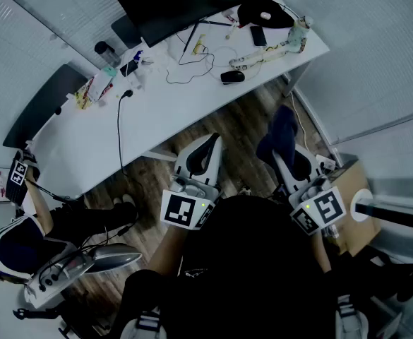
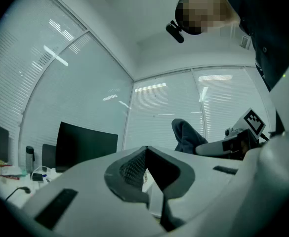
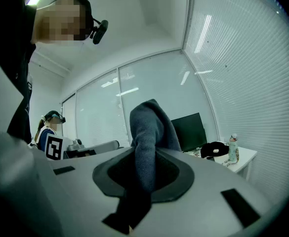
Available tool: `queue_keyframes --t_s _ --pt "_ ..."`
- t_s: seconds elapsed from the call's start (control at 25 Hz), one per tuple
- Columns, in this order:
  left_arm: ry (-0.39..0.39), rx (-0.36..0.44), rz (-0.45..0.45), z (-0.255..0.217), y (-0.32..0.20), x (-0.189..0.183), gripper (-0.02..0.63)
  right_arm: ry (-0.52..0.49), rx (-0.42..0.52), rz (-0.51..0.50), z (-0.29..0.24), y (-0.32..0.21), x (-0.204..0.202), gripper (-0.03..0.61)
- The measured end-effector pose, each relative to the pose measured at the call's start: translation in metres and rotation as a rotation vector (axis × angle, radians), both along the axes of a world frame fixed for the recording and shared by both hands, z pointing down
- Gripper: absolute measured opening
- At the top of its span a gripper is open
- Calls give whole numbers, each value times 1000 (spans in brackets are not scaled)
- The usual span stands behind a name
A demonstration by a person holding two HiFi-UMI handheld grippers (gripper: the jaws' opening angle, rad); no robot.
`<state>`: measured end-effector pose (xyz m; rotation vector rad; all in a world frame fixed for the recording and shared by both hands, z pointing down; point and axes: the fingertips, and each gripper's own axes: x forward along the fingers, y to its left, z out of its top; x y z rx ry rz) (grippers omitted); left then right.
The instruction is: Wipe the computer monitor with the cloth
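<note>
The black computer monitor [image 1: 181, 2] stands at the far edge of the white desk [image 1: 157, 111]; it also shows in the left gripper view [image 2: 85, 144] and the right gripper view [image 3: 189, 130]. Both grippers are held close to the body, well short of the desk. My right gripper [image 1: 285, 159] is shut on a dark blue cloth [image 1: 282, 134], which stands up in a bunch from between the jaws [image 3: 151, 132]. My left gripper [image 1: 200, 157] is shut, its jaws together with nothing between them [image 2: 145, 169]. The cloth [image 2: 186, 136] is also visible from the left gripper.
On the desk lie a mouse [image 1: 232, 77], a phone [image 1: 258, 35], a black cap [image 1: 262, 13], a bottle [image 1: 301, 30] and cables. A second dark screen [image 1: 40, 104] stands at the desk's left end. Another person [image 1: 15, 239] sits at the left. A cardboard box [image 1: 351, 189] is at the right.
</note>
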<state>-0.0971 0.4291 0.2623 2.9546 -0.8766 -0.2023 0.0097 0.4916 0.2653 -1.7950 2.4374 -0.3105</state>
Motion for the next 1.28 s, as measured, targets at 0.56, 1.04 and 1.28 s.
queue_keyframes --t_s 0.56,1.04,1.28 --pt "67 -42 -52 -11 -17 -89 6 -21 -16 -14 1 -18 -74 78" --pt "48 -37 -31 6 -55 -139 6 -27 -3 48 8 -49 -119 80" --pt "43 -89 -37 19 -78 -154 6 9 -45 27 16 -73 -139 80"
